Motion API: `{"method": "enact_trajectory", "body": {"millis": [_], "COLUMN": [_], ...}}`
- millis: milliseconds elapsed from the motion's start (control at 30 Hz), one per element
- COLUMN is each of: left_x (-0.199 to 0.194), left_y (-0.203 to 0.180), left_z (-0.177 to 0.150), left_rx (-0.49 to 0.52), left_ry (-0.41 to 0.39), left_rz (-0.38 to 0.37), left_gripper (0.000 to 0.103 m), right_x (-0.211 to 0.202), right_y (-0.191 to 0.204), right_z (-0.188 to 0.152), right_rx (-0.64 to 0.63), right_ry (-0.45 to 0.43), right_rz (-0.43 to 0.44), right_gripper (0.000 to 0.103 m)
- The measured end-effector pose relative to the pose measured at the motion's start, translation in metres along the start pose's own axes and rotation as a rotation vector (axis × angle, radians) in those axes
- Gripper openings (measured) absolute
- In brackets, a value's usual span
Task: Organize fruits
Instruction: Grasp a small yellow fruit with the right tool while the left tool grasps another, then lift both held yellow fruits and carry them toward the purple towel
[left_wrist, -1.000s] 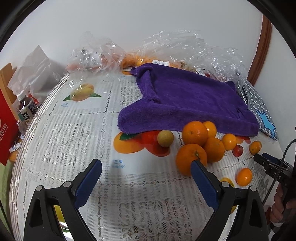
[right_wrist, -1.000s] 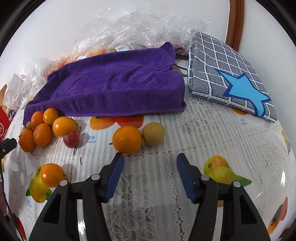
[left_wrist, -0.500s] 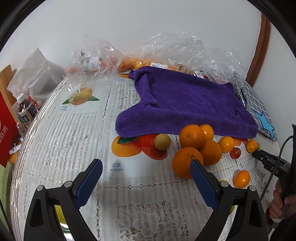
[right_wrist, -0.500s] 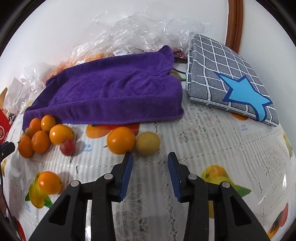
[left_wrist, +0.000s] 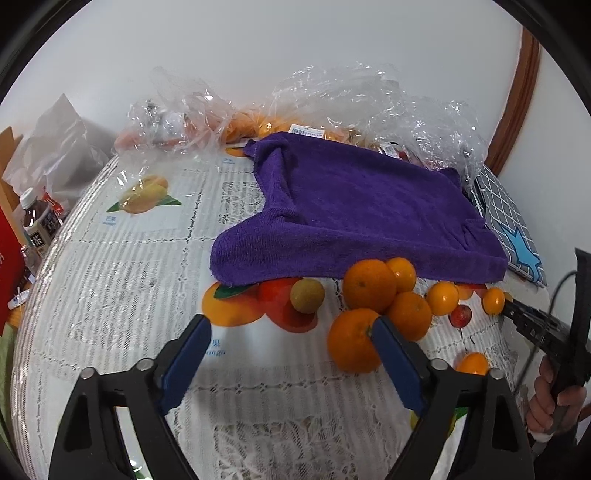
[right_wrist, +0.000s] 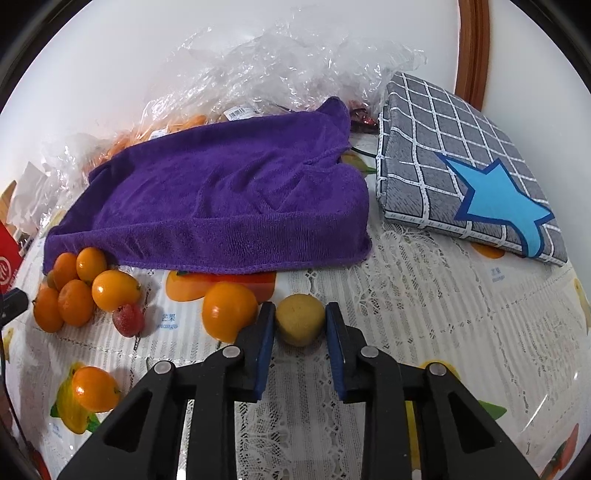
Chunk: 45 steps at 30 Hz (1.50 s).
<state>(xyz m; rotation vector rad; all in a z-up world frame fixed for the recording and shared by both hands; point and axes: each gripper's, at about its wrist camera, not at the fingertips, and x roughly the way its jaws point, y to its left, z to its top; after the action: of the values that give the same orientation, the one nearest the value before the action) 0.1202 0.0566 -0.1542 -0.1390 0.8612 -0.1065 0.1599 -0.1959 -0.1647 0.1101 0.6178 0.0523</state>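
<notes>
The right gripper (right_wrist: 300, 325) pinches a yellowish round fruit (right_wrist: 300, 318) at centre frame. The left gripper (left_wrist: 291, 341) is closing with nothing between its fingers; an orange (left_wrist: 352, 339) sits partly behind its right finger. The purple towel (left_wrist: 354, 214) hides whatever lies beneath. The tablecloth (left_wrist: 122, 273) reads "mango" (bag labels are illegible).

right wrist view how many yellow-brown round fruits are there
1: the yellow-brown fruit, clamped in the right gripper's jaws, beside an orange. Others may hide behind the orange cluster or under the purple towel.
</notes>
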Motion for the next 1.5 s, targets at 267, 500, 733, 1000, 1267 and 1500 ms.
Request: {"method": "enact_trajectory", "body": {"millis": [267, 500, 733, 1000, 1267, 1500], "left_x": [0.013, 0.028, 0.041, 0.041, 0.041, 0.028], "left_y": [0.006, 0.002, -0.003, -0.003, -0.003, 0.006], "left_z": [0.019, 0.021, 0.017, 0.016, 0.017, 0.019], "left_rx": [-0.061, -0.043, -0.022, -0.015, -0.008, -0.042], "left_ry": [0.028, 0.069, 0.099, 0.094, 0.087, 0.054], "left_rz": [-0.055, -0.067, -0.072, -0.086, -0.087, -0.094], "left_gripper": [0.058, 0.042, 0.026, 0.025, 0.025, 0.023], "right_x": [-0.006, -0.008, -0.006, -0.005, -0.003, -0.009], "right_y": [-0.007, -0.007, -0.004, -0.001, 0.002, 0.0], "right_z": [-0.005, -0.004, -0.003, -0.005, -0.004, -0.005], "right_rx": [0.008, 0.018, 0.009, -0.009, -0.015, -0.005], "right_ry": [-0.001, 0.001, 0.014, 0.006, -0.005, -0.016], "right_rz": [0.007, 0.001, -0.002, -0.033, -0.042, -0.027], "right_gripper": [0.027, 0.027, 0.027, 0.027, 0.027, 0.027]}}
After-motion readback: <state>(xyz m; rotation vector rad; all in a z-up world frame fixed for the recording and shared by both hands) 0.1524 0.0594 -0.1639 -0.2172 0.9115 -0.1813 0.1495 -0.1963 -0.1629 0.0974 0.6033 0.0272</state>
